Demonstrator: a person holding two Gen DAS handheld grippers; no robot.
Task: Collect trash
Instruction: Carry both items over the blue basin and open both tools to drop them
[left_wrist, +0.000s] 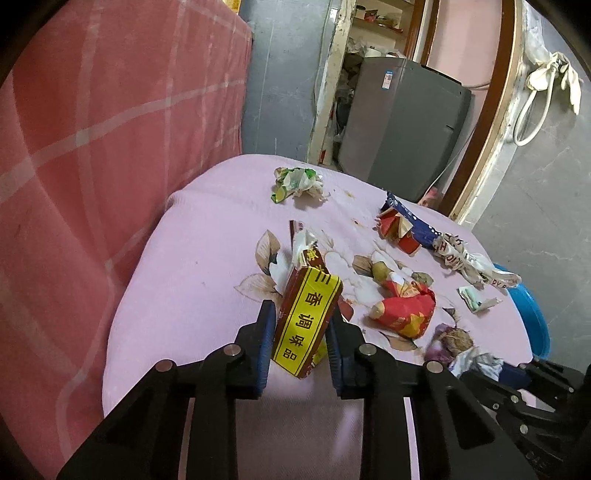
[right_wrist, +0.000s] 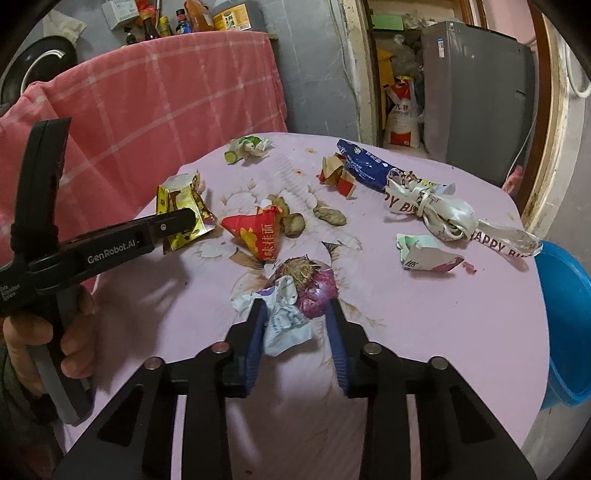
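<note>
Pink floral cloth covers the tabletop (right_wrist: 443, 325), which sits against a red checked fabric at the upper left of both views, with a grey appliance in the doorway at upper right.

The left hand-held gripper (left_wrist: 301, 343) has its blue pads closed against the sides of a red-and-yellow seasoning box (left_wrist: 308, 314), torn open at the top with white paper sticking out; the box looks lifted clear of the cloth, low in the centre of the left wrist view. The right hand-held gripper (right_wrist: 295, 325) is partly open around a crumpled white wrapper (right_wrist: 284, 317) and a purple onion (right_wrist: 314, 288); whether the pads actually press them I cannot tell.

This looks like the pick-up step, with much left: a red packet (right_wrist: 258, 232), a blue bag (right_wrist: 364, 166), a white printed ribbon (right_wrist: 443, 210) and a green wad (right_wrist: 245, 146) lie spread across the middle and top. A blue basin (right_wrist: 569, 325) at the right edge is probably the bin; next would be carrying the box over it and releasing.
</note>
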